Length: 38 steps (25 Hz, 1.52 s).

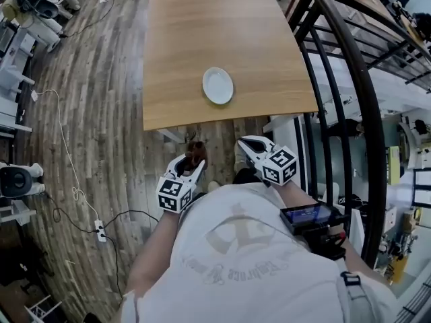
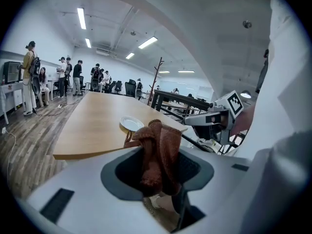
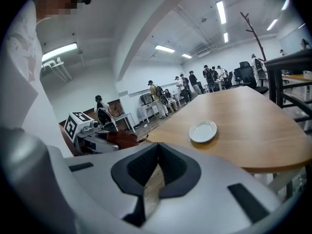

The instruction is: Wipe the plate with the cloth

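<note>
**Plate (image 1: pixel 218 85) sitting near the front edge of the wooden surface (image 1: pixel 202 25), cloth off the surface**

The left gripper (image 1: pixel 193 164) is pinching a bunched reddish-brown cloth (image 2: pixel 157 152) between its jaws, holding it in the air short of the surface's edge. The right gripper (image 1: pixel 246 144) is hovering just beside it, its jaws pressing together at the tips and gripping nothing. Both are hanging over the plank floor (image 1: pixel 101 113), well apart from the plate.

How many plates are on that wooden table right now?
1. The small round white plate sits on the light wooden table, near its front edge, right of centre. Its far end is cut off, so more may be hidden.
</note>
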Each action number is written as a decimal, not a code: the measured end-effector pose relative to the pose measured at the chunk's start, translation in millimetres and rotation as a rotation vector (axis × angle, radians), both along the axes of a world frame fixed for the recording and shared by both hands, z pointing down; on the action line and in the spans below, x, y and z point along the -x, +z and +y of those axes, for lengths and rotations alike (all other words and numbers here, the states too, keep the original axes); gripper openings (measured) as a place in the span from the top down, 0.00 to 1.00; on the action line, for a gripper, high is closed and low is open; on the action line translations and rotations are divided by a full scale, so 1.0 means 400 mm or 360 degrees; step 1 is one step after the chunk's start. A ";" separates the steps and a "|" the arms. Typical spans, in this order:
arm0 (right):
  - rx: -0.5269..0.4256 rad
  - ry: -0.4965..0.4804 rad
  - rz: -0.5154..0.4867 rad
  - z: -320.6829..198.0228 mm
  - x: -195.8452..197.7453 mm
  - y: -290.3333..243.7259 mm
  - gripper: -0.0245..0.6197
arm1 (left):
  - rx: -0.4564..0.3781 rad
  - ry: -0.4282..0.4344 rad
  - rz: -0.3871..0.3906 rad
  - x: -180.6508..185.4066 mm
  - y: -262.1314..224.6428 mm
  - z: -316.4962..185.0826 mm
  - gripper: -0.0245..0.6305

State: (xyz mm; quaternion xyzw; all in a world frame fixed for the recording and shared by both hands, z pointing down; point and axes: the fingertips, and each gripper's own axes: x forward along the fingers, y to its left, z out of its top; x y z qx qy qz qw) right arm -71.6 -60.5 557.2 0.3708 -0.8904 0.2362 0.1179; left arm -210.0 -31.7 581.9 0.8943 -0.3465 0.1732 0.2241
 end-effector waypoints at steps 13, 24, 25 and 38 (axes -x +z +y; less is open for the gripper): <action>0.0056 -0.0158 -0.0091 -0.258 -0.094 0.051 0.94 | 0.0047 -0.0114 -0.0088 -0.123 0.017 -0.214 0.70; 0.0091 -0.0291 -0.0183 -0.402 -0.061 0.046 0.94 | 0.0132 -0.0223 -0.0180 -0.106 0.023 -0.359 0.70; 0.0095 -0.0294 -0.0183 -0.411 -0.084 0.042 0.94 | 0.0140 -0.0223 -0.0182 -0.131 0.023 -0.370 0.70; 0.0165 -0.0363 -0.0245 -0.493 -0.197 0.082 0.94 | 0.0195 -0.0231 -0.0385 -0.231 0.059 -0.425 0.70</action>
